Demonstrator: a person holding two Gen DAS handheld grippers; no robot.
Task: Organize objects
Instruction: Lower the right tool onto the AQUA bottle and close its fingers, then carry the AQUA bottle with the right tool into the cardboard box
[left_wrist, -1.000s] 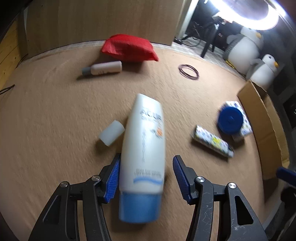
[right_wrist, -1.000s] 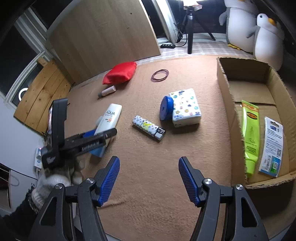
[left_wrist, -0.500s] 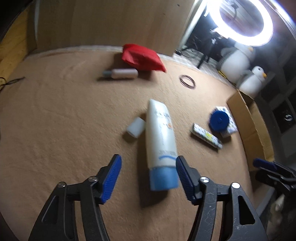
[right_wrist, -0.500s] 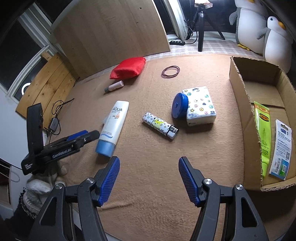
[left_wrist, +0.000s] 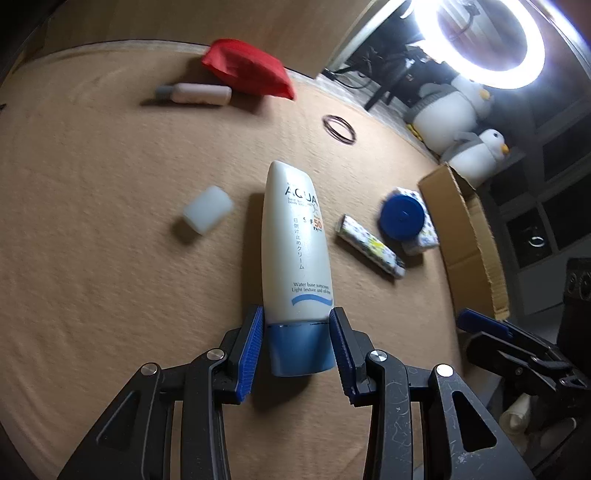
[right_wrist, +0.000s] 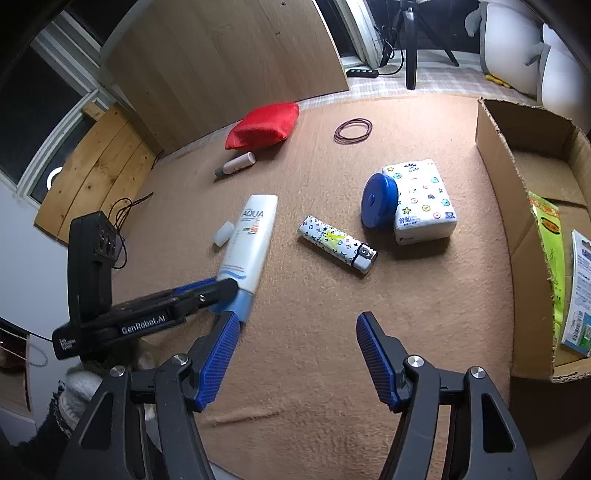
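Your left tongs (left_wrist: 297, 345), wide a second ago, are now closing onto the sunscreen tube's (left_wrist: 293, 243) blue cap, readying its boxing, while your right tongs (right_wrist: 293, 354) hang wide, empty.

The left gripper (left_wrist: 297, 349) was closing, its blue pads (left_wrist: 251, 350) flanking the blue cap (left_wrist: 300, 349) of the white sunscreen tube (left_wrist: 293, 240); the tube lay on the brown mat (left_wrist: 92, 240); a small white cap (left_wrist: 208, 209) lay just beside it.
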